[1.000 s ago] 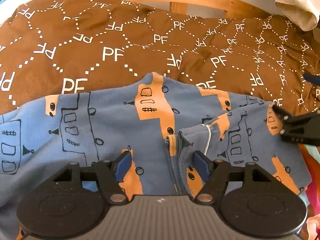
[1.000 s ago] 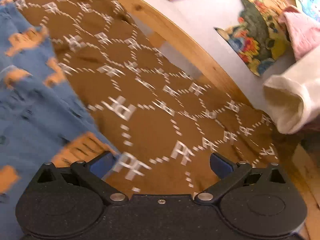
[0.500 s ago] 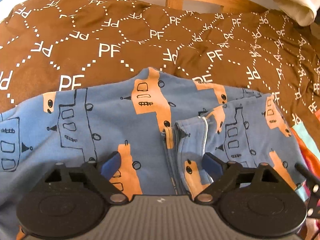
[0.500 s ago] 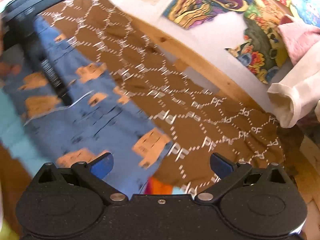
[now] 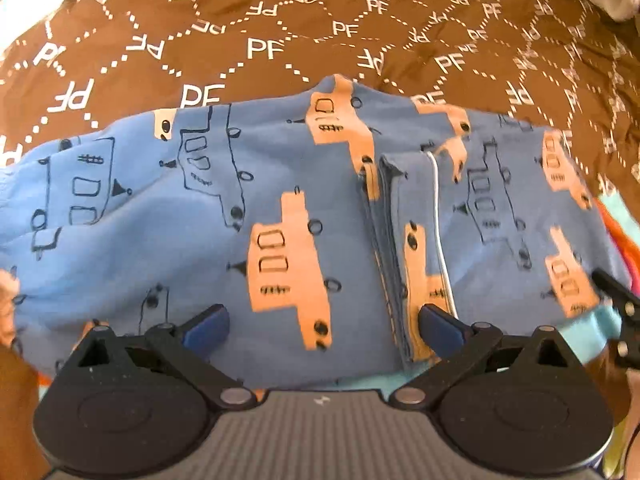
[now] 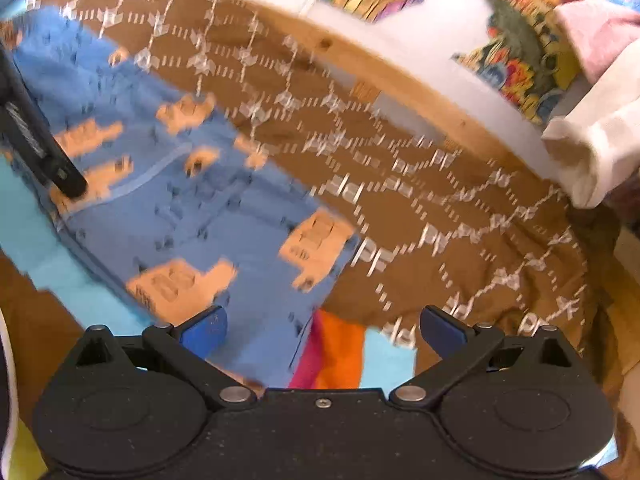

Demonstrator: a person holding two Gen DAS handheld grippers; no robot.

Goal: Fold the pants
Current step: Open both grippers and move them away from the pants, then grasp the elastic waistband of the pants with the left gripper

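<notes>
While its jaws are opening wide with nothing pinched between the blue pads, the left gripper (image 5: 322,326) hangs directly over the pants (image 5: 280,208), which lie just ahead of and under it. The garment's long axis runs side to side across the left wrist view, with a folded-over flap and a white drawstring (image 5: 438,224) toward the right. The right gripper (image 6: 322,328), its jaws also apart and empty, sits off the pants' right-hand end, so the left hand is judged nearer the middle. The pants are soft blue knit printed with orange blocky vehicles, lying on a brown quilted bedspread (image 5: 280,20) lettered in white.
</notes>
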